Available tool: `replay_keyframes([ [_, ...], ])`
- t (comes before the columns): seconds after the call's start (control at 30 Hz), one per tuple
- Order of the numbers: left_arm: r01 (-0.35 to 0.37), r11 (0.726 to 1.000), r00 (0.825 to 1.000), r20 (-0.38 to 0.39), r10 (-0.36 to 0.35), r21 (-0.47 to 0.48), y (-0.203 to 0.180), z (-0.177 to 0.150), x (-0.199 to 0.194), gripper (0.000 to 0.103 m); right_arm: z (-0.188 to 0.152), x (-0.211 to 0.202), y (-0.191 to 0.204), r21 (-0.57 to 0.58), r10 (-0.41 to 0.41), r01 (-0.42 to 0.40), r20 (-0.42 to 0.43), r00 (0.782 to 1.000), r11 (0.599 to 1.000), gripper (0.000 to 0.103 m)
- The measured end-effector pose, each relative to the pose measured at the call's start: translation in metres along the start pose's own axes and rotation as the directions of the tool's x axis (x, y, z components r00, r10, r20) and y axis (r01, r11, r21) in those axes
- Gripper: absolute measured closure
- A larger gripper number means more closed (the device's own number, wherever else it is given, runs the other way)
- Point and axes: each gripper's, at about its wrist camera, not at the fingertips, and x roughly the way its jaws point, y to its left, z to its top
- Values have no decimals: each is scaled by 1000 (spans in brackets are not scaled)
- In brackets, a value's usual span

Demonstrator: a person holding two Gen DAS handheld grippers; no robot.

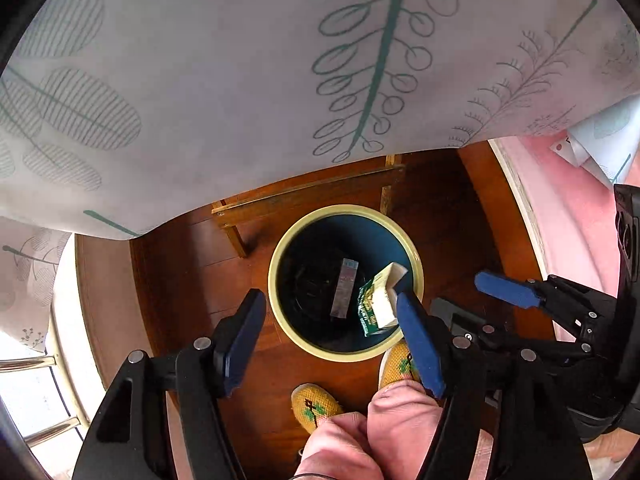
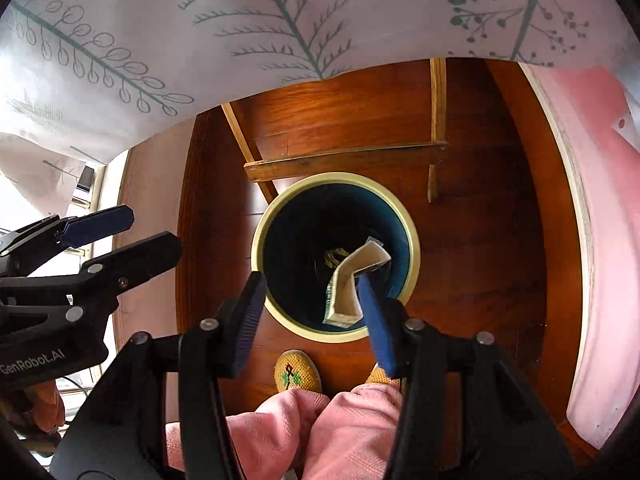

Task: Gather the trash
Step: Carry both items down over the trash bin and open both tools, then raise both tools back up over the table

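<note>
Left gripper point(image 1: 332, 340): black plastic frame with angular linkage arms; two flat fingers faced with blue pads point(image 1: 420, 344).
Right gripper point(image 2: 310, 318): same black build; its blue pads point(image 2: 376, 320) show fine ribbing on the inner face.
Fasteners: round silver rivets or screw heads at each linkage joint on both frames.
Marking: white lettering "GenRobot.AI" on the side of the left gripper's body, seen from the right wrist view.
Cable: a thin dark cord seems to run beneath that body, though the edge is dim.
Trousers point(image 2: 320, 428): pink, softly creased fabric.
Slippers point(image 2: 298, 372): mustard-yellow knit with a green-and-dark embroidered motif on the toe.
</note>
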Motion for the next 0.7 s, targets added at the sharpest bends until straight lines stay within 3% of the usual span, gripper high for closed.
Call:
replay_keyframes([
  [0.17, -15, 1000, 1000, -8, 15, -11, 4, 2, -9, 32, 0, -3, -7, 46, 21, -20, -18, 1000, 999, 49],
  [0.37, -11, 1000, 1000, 27, 11, -17, 3, 13, -57, 32, 19, -41, -5, 88, 29, -27, -21, 999, 996, 38],
  [0.7, 11, 1000, 991, 135, -7, -24, -2, 37, -171, 30, 59, -156, 27, 89, 68, -74, 68, 995, 993, 36],
])
